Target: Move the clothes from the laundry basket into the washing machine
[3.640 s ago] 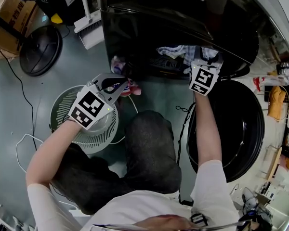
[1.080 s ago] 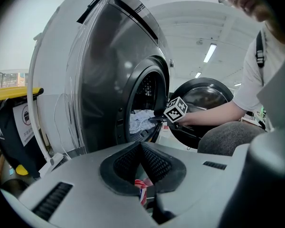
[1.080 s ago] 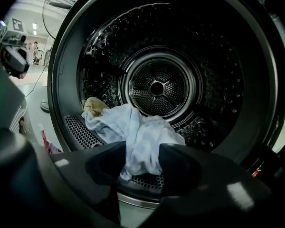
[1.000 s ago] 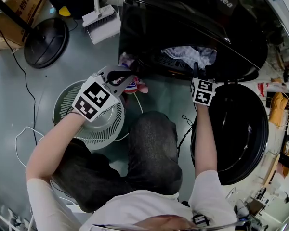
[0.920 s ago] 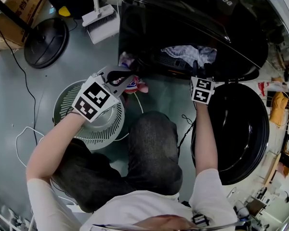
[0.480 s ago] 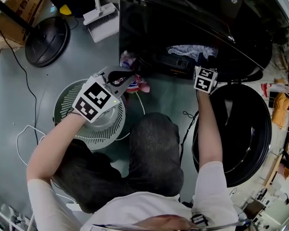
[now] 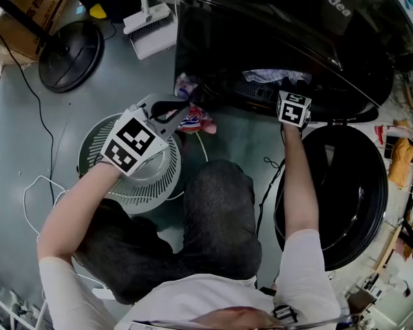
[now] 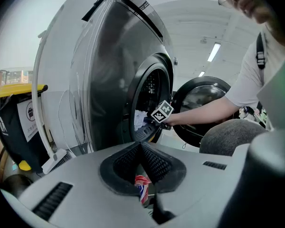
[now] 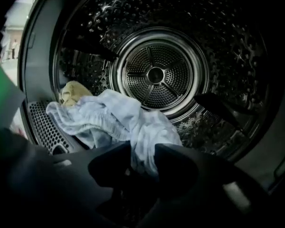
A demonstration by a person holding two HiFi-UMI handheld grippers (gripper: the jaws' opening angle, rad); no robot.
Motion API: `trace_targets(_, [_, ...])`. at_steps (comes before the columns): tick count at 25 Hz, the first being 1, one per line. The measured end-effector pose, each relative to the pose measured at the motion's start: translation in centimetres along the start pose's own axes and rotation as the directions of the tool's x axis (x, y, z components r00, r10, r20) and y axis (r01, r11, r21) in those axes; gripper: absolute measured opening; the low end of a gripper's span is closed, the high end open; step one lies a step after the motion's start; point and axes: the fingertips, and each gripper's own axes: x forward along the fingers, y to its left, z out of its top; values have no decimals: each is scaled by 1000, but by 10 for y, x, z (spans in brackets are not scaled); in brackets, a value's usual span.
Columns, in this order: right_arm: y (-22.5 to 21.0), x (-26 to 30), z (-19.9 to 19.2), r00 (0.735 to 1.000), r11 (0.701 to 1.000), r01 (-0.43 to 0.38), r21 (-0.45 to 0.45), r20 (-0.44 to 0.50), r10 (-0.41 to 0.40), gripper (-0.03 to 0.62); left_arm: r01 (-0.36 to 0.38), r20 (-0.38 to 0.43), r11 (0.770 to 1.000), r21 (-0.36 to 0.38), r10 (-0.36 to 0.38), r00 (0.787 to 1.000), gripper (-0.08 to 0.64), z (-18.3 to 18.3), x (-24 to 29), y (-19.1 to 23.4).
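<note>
The right gripper [image 9: 143,151] has advanced to the drum mouth of the washing machine [image 7: 261,19]. Its jaws apparently pinch the pale blue garment [image 9: 114,120], which lies across the drum lip and is not yet fully inside. The left gripper [image 8: 141,146] has kept still, pressed together on a striped garment [image 8: 142,186] that awaits loading.

Head view: above the person, facing steeply down, mid range. It takes in the floor [image 7: 27,136], the washing machine [image 7: 261,26] front and the open door [image 7: 337,184].

Left gripper view: low, out to the machine's side, facing along its front toward the door [image 8: 204,96], not close.

Right gripper view: right at the drum [image 9: 155,75] mouth, facing straight in, very near.

Overlap: pale blue garment [image 7: 272,76] [image 8: 139,119] [image 9: 109,118] shows in all three. Right arm [image 7: 296,177] [image 8: 199,110] and red striped cloth [image 7: 191,121] [image 8: 142,186] show in the head and left gripper views only.
</note>
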Motion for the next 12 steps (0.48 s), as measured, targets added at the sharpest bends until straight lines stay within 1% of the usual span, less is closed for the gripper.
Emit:
trace_targets(5, [-4,-14,-8,999,997,-13,81,-28,15,234,-7,9,1000,0,7,1000,5,2,-3,3])
trace_targets(9, [-4,-24,-13,999,993,-5,120,-42,10,284,-5,24,1000,6,5,1000,5,7,-7,5])
trace_targets(12, [-3,-31,-17,999,987,-3,158,-53,12,284,-3,35,1000,13,3,999,5,10,-9,6])
